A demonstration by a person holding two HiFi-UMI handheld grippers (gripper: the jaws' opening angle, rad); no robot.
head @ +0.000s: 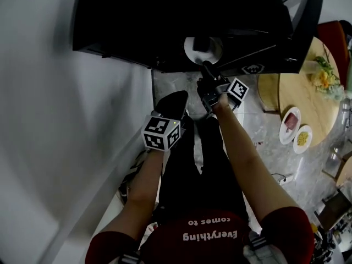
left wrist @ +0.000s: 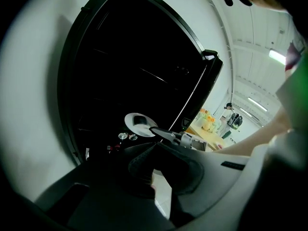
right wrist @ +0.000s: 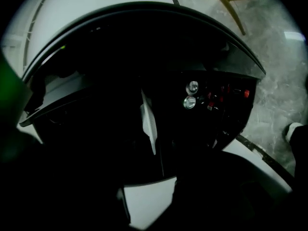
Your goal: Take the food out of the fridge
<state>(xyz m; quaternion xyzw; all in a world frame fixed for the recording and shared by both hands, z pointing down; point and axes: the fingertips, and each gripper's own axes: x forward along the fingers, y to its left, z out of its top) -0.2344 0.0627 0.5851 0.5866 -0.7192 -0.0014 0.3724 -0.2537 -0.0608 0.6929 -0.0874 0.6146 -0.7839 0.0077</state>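
table [head: 303, 100] w/ flowers [head: 324, 77], floor [head: 264, 147]

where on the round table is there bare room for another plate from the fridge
Bare wood across the middle of the round table, between the flowers and the two plates. Crowded at the edge nearest the person: the plate with pinkish food and the plate with yellow food sit together.

The fridge [head: 165, 15] stands open; its door [head: 311, 21] flanks the right side.

Three plates [head: 202, 49] [head: 290, 124] [head: 303, 138], one fridge [head: 121, 21]
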